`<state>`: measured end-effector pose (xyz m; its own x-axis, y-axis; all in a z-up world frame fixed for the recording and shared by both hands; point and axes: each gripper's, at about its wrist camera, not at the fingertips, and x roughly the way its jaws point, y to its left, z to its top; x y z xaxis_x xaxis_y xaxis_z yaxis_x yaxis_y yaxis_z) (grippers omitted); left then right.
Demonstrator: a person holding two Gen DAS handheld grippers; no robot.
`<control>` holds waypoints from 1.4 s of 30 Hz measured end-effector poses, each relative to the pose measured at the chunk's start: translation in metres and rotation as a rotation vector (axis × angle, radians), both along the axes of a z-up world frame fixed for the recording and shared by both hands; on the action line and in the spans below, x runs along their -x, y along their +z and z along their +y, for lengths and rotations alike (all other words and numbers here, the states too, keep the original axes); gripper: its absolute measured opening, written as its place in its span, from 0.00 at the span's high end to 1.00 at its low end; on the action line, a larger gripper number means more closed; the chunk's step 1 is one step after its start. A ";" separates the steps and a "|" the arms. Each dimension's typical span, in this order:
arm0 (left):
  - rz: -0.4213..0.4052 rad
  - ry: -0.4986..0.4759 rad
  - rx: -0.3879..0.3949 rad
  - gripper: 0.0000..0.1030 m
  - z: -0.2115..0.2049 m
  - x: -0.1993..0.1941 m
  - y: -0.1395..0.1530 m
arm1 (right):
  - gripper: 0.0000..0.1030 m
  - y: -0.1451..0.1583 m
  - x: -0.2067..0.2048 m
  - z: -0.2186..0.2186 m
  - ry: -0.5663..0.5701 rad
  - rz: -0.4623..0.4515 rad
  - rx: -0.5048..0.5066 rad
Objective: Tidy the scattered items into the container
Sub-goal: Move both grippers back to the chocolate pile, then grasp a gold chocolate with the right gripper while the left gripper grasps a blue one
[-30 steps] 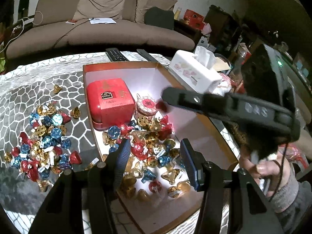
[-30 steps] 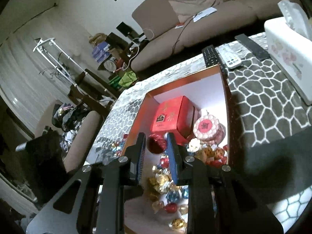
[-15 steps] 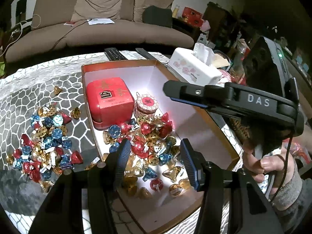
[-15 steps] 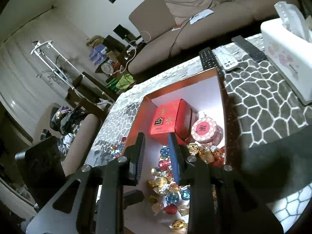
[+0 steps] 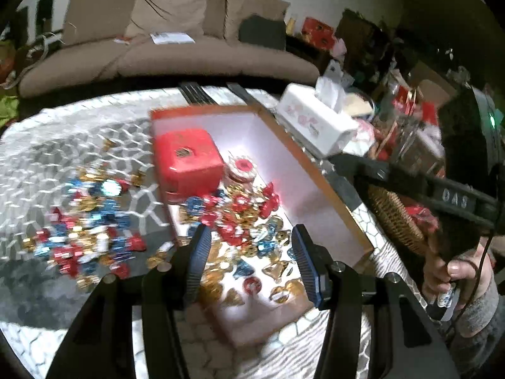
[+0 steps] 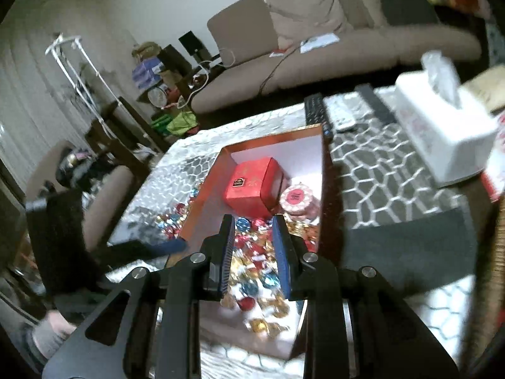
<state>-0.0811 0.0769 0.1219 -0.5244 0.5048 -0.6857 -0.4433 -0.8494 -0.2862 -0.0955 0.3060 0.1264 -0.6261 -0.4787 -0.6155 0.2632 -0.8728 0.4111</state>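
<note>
Left gripper [image 5: 251,260] hangs over the near end of the box [image 5: 322,183], jaws abt half open w/ nothing between them, only wrapped candies [image 5: 249,237] showing through the gap on the box floor below. Right gripper [image 6: 254,254] also sits above the box, jaws nearly closed to a narrow gap, nothing gripped; candies visible behind the gap. From the left view the right gripper's dark body reaches in from the right edge, a hand [image 5: 448,276] wrapped round its handle. Box is shallow, orange-rimmed, white inside, lying on a table [image 6: 388,183] w/ a grey-and-white stone-pattern cover. Candies in red, gold, blue foil fill the box's near half. A 2nd heap, the loose candies [image 5: 85,237], lies on the table just left of the box, outside it. Further back in the box: a red tin [image 5: 186,161] and a small round pink-and-red jar [image 5: 241,169] touching or just beside it. Beyond the box's far end, remotes [image 6: 328,113]; to its right, a white tissue box [image 5: 315,123]. Past the table, a brown sofa [image 5: 176,53], blurred.
</note>
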 end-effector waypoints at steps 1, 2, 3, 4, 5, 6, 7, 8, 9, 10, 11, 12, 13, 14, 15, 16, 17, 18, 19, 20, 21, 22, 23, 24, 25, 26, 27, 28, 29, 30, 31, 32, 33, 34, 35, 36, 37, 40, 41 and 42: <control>0.011 0.019 -0.009 0.48 -0.016 -0.008 0.006 | 0.76 0.007 -0.009 -0.003 0.001 0.015 -0.022; 0.018 0.039 -0.008 0.48 -0.031 -0.015 0.009 | 0.76 0.016 -0.022 -0.009 0.010 0.038 -0.044; 0.025 0.067 0.007 0.48 -0.048 -0.022 0.010 | 0.74 0.023 -0.032 -0.013 0.017 0.057 -0.059; 0.029 0.102 0.034 0.48 -0.067 -0.029 0.009 | 0.73 0.030 -0.043 -0.021 0.028 0.081 -0.078; 0.030 0.141 0.069 0.48 -0.085 -0.035 0.007 | 0.73 0.035 -0.051 -0.028 0.042 0.099 -0.091; 0.024 0.182 0.098 0.48 -0.103 -0.041 0.002 | 0.73 0.039 -0.058 -0.036 0.055 0.114 -0.104; 0.010 0.218 0.116 0.48 -0.119 -0.045 -0.002 | 0.73 0.042 -0.065 -0.048 0.071 0.129 -0.115; -0.003 0.250 0.125 0.48 -0.134 -0.048 -0.007 | 0.73 0.042 -0.070 -0.057 0.084 0.135 -0.119; -0.010 0.281 0.125 0.48 -0.148 -0.052 -0.012 | 0.73 0.041 -0.074 -0.070 0.096 0.136 -0.127; -0.011 0.309 0.121 0.48 -0.160 -0.055 -0.016 | 0.73 0.038 -0.077 -0.081 0.103 0.133 -0.133; -0.009 0.332 0.114 0.48 -0.168 -0.056 -0.018 | 0.73 0.032 -0.081 -0.096 0.112 0.128 -0.136; -0.006 0.355 0.106 0.48 -0.176 -0.056 -0.020 | 0.73 0.028 -0.084 -0.107 0.117 0.127 -0.140; 0.002 0.370 0.105 0.48 -0.182 -0.055 -0.022 | 0.73 0.024 -0.087 -0.117 0.119 0.127 -0.150; 0.014 0.379 0.114 0.48 -0.186 -0.052 -0.024 | 0.73 0.019 -0.091 -0.132 0.123 0.129 -0.165; 0.030 0.385 0.132 0.48 -0.189 -0.047 -0.027 | 0.73 0.015 -0.092 -0.145 0.132 0.126 -0.172; 0.037 0.387 0.144 0.48 -0.192 -0.044 -0.030 | 0.73 0.010 -0.092 -0.157 0.137 0.119 -0.179; 0.037 0.388 0.147 0.48 -0.195 -0.039 -0.034 | 0.73 0.003 -0.091 -0.171 0.138 0.112 -0.188; 0.034 0.387 0.142 0.48 -0.198 -0.032 -0.039 | 0.73 -0.003 -0.088 -0.182 0.136 0.103 -0.189; 0.030 0.386 0.133 0.48 -0.200 -0.024 -0.044 | 0.73 -0.009 -0.084 -0.190 0.133 0.093 -0.183; 0.023 0.382 0.122 0.48 -0.202 -0.017 -0.048 | 0.73 -0.017 -0.078 -0.199 0.124 0.079 -0.181; 0.019 0.379 0.113 0.48 -0.203 -0.011 -0.052 | 0.73 -0.025 -0.070 -0.210 0.111 0.066 -0.186; 0.016 0.378 0.112 0.48 -0.203 -0.005 -0.056 | 0.73 -0.031 -0.063 -0.215 0.104 0.063 -0.192; 0.010 0.374 0.119 0.48 -0.202 0.003 -0.060 | 0.73 -0.039 -0.054 -0.225 0.098 0.059 -0.205; 0.006 0.373 0.129 0.48 -0.201 0.008 -0.064 | 0.73 -0.046 -0.048 -0.233 0.091 0.055 -0.222; 0.007 0.373 0.136 0.48 -0.201 0.013 -0.066 | 0.73 -0.053 -0.044 -0.240 0.085 0.049 -0.234; 0.010 0.376 0.140 0.48 -0.202 0.019 -0.069 | 0.73 -0.062 -0.037 -0.249 0.084 0.042 -0.249; 0.009 0.380 0.141 0.48 -0.204 0.025 -0.071 | 0.73 -0.068 -0.032 -0.256 0.084 0.040 -0.267; 0.008 0.383 0.139 0.48 -0.205 0.030 -0.073 | 0.73 -0.074 -0.029 -0.261 0.089 0.035 -0.283; 0.008 0.380 0.136 0.48 -0.205 0.034 -0.075 | 0.73 -0.083 -0.023 -0.268 0.091 0.028 -0.310; 0.009 0.371 0.135 0.48 -0.204 0.037 -0.077 | 0.73 -0.089 -0.020 -0.271 0.094 0.020 -0.322; 0.012 0.360 0.144 0.48 -0.201 0.039 -0.078 | 0.73 -0.095 -0.016 -0.273 0.097 0.014 -0.333; 0.019 0.348 0.155 0.48 -0.198 0.040 -0.078 | 0.73 -0.101 -0.012 -0.277 0.098 0.007 -0.340; 0.026 0.339 0.155 0.48 -0.195 0.040 -0.078 | 0.73 -0.104 -0.008 -0.278 0.102 0.003 -0.344; 0.026 0.333 0.146 0.48 -0.193 0.040 -0.079 | 0.73 -0.108 -0.005 -0.280 0.103 0.001 -0.354; 0.020 0.328 0.140 0.48 -0.191 0.042 -0.080 | 0.73 -0.110 -0.001 -0.282 0.109 0.001 -0.363; 0.017 0.328 0.142 0.48 -0.188 0.043 -0.082 | 0.73 -0.113 0.003 -0.284 0.115 -0.002 -0.367; 0.018 0.329 0.151 0.48 -0.186 0.046 -0.083 | 0.73 -0.116 0.007 -0.285 0.120 -0.013 -0.368; 0.005 0.341 0.179 0.48 -0.182 0.057 -0.089 | 0.75 -0.118 0.016 -0.285 0.106 -0.037 -0.379; -0.004 0.340 0.173 0.48 -0.182 0.059 -0.091 | 0.75 -0.119 0.018 -0.286 0.100 -0.045 -0.391; -0.014 0.340 0.171 0.48 -0.181 0.061 -0.094 | 0.75 -0.121 0.019 -0.287 0.103 -0.048 -0.399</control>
<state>-0.1425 -0.1045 0.0279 -0.6323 0.1812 -0.7532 -0.1252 -0.9834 -0.1315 -0.1144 0.0190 0.0059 -0.5535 -0.2555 -0.7927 0.3467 -0.9361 0.0597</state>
